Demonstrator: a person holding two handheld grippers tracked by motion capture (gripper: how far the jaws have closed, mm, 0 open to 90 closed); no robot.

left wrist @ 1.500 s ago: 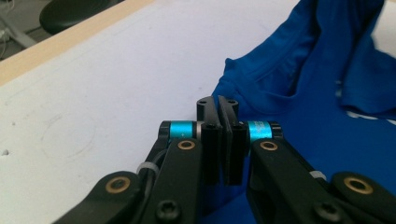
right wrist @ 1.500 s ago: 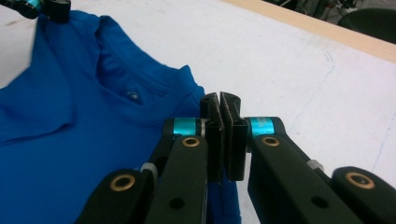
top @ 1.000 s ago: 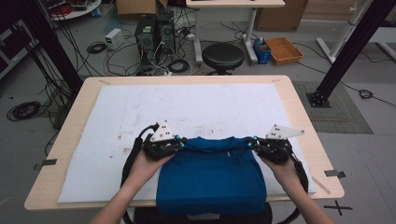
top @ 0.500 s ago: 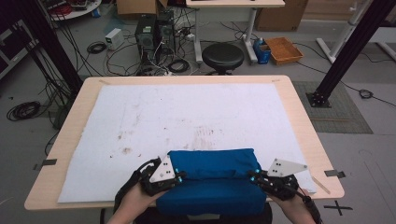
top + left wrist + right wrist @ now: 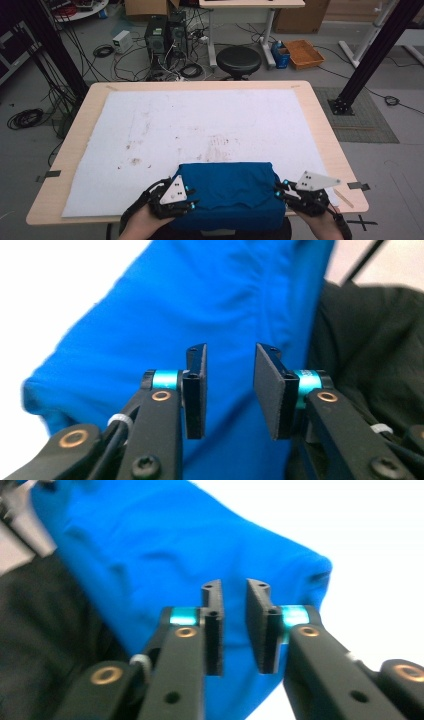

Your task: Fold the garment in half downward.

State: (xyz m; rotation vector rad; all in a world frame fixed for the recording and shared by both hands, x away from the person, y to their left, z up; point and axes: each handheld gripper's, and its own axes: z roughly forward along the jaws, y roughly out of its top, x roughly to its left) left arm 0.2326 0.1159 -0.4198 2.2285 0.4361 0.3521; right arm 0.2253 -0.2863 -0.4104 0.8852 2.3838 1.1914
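A blue cloth (image 5: 227,192) lies folded into a thick rectangle at the near edge of the white mat (image 5: 150,125). My left gripper (image 5: 191,198) sits at the cloth's left side and my right gripper (image 5: 280,190) at its right side. In the left gripper view the left gripper (image 5: 230,390) is open, with the blue cloth (image 5: 200,305) lying beyond the gap. In the right gripper view the right gripper (image 5: 234,630) is open by a narrower gap, the blue cloth (image 5: 150,545) behind it. Nothing is between either pair of jaws.
The mat covers most of the wooden table (image 5: 325,130), stained near its middle. Behind the table stand a black stool (image 5: 238,60), computer towers (image 5: 160,35) with cables and an orange tray (image 5: 302,52). Dark clothing (image 5: 370,340) of the person shows beside the cloth.
Both grippers came back toward the near edge, drawing the cloth's far edge over into a shorter, thicker fold. They now rest low at the cloth's two sides.
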